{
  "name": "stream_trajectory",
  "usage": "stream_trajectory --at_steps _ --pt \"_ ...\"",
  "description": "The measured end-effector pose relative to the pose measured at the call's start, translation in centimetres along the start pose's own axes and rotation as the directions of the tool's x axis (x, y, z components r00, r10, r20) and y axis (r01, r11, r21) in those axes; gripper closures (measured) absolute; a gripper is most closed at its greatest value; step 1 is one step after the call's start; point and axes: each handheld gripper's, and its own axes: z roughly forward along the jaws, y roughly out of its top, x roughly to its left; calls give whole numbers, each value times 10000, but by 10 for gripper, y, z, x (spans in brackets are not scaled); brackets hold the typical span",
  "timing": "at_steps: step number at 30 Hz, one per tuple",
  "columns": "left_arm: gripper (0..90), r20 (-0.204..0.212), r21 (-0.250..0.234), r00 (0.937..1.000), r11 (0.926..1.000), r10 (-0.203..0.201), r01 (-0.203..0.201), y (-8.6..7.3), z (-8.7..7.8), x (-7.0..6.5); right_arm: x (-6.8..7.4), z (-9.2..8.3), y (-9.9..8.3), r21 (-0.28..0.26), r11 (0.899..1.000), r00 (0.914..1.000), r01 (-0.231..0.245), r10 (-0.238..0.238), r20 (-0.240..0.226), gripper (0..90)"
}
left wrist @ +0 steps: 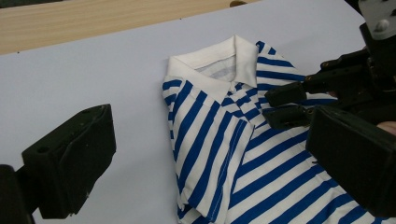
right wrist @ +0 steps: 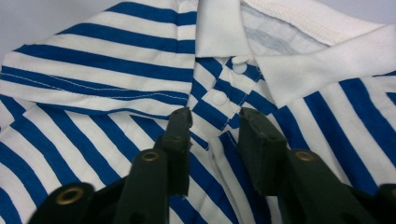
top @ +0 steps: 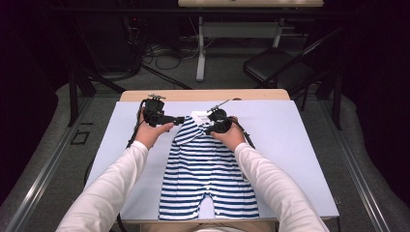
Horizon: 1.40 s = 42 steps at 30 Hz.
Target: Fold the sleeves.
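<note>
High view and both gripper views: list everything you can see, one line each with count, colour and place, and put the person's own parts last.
Romper: one, blue and white stripes, flat mid-table, legs toward the person, one sleeve folded in.
Collar: one, white, at the romper's far end.
Snap buttons: two showing, white, on the placket below the collar.
Table: one, pale lilac top with a wood edge at the far side.
Chair: one, black, on the floor beyond the table, to the right.
Floor cables: several, dark, beyond the table.
Sleeves: two, white, coming in from the bottom.
Left gripper: one, black, jaws wide apart by the folded shoulder.
Right gripper: one, black, jaws parted over the placket.
</note>
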Motion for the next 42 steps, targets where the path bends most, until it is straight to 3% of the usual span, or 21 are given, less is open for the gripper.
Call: stream_trajectory --at_steps 10,18,29,32,35,42 --pt "17 -68 90 10000 10000 16 -15 0 2 0 -6 -11 4 -327 9992 9991 -235 247 350 327" --pt "17 -70 118 10000 9999 -47 48 0 3 -1 -11 -20 6 -435 9979 9976 -486 507 477 160" --pt "19 -84 112 10000 9999 14 -13 2 2 0 -13 -36 10 -760 9958 9980 -509 536 347 140" --pt "19 -90 152 10000 9999 17 -16 2 3 0 -12 -41 10 -1001 9940 9974 -435 489 525 137" --pt "19 -112 161 9999 9999 50 -49 3 4 -1 -10 -45 12 -1063 9934 9965 -421 495 679 49" --pt "19 -91 162 10000 9999 -6 8 7 10 0 -10 -51 14 -913 9952 9971 -342 402 647 0"
